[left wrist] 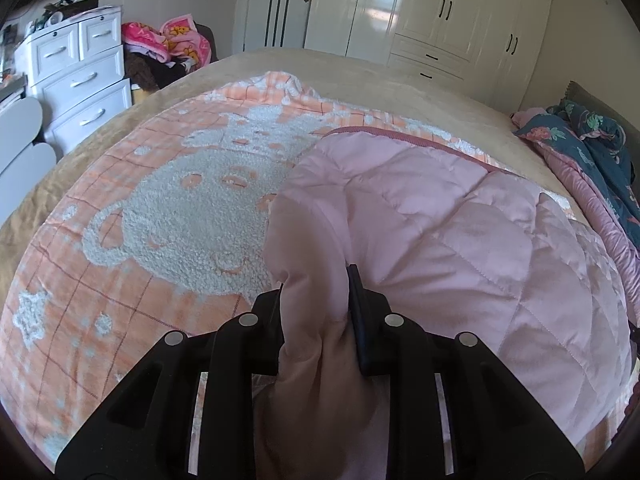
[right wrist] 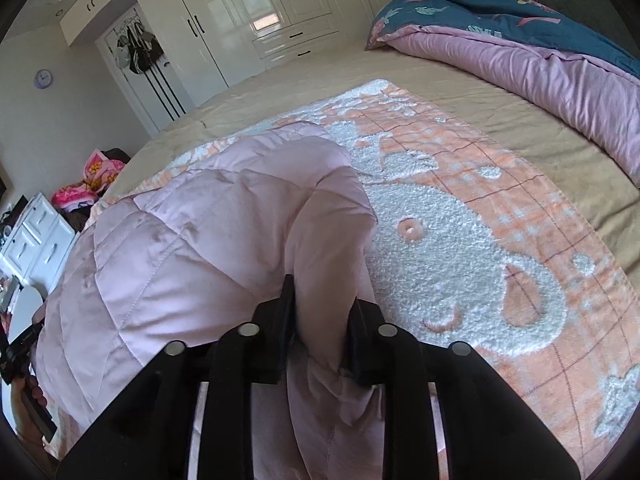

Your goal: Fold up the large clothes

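Observation:
A pale pink quilted coat [left wrist: 440, 232] [right wrist: 180, 248] lies bunched on an orange-and-white fleece blanket [left wrist: 160, 220] [right wrist: 460, 260] spread over the bed. My left gripper [left wrist: 316, 280] is shut on a thick fold at the coat's left edge, and the fabric fills the gap between its fingers. My right gripper [right wrist: 322, 292] pinches a fold at the coat's right edge, with the cloth pressed between both pads. Each held fold hangs down over the gripper body and hides the coat's underside.
The beige bed cover [left wrist: 360, 68] [right wrist: 540, 140] surrounds the blanket. A blue-and-pink duvet [left wrist: 592, 152] [right wrist: 520, 52] is heaped at one side. White wardrobes [left wrist: 432, 12] [right wrist: 240, 8] stand beyond the bed, with white drawers [left wrist: 80, 72] and a pile of pink cloth [left wrist: 172, 40].

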### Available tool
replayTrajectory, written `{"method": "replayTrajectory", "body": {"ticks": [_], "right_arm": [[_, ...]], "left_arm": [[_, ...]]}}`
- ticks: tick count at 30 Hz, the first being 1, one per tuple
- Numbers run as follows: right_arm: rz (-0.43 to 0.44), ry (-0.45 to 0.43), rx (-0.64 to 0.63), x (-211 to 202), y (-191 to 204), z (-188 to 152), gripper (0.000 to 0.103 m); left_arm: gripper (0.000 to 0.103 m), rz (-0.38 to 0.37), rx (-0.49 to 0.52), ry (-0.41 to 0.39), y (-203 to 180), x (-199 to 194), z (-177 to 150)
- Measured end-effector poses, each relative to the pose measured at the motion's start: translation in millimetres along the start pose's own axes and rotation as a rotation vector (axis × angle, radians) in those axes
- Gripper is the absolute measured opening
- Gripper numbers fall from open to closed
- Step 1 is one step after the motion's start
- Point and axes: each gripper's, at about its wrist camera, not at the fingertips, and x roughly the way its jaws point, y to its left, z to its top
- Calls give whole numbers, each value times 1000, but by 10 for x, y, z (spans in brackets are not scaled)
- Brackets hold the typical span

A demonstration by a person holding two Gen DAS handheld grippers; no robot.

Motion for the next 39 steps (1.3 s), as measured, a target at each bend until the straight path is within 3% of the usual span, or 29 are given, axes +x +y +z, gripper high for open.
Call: {"method": "replayTrajectory", "body": {"ticks": [2,4,7,9,10,13,14,18,26,32,35,39], "right_arm": [[-4,6,5,-31,3,-1,35],[7,-6,28,-100,-9,4,65],[50,-49,64,-287,11,25,86],[74,-92,74,-449,25,40,93],[85,-106,77,-508,27,47,96],[101,-121,84,-649,24,45,99],[101,-119,89,-683,11,35,99],[106,-105,130,-744,-65,-25,99],[75,-89,239,-837,-263,-279,99],[43,-71,269,-888,-244,-515,99],[74,-32,318,-837,-264,-627,99],[107,0,374,-730,-268,-708,99]], "left_arm": [[17,-1,-1,1,2,-2,3],[18,-1,-7,-3,5,-28,15],[27,2,-25,-12,27,-105,36],[59,-12,-37,-15,35,-177,64],[63,-15,-37,-23,24,-235,75],[72,-16,-20,-45,-41,-409,100],[81,-15,-15,-48,-67,-477,94],[91,-16,-12,-48,-103,-646,33],[94,-23,-108,35,129,-712,-278],[94,-123,-267,99,354,-723,-598],[94,-182,-362,136,460,-656,-776],[93,-314,-511,159,563,-464,-898]]}}
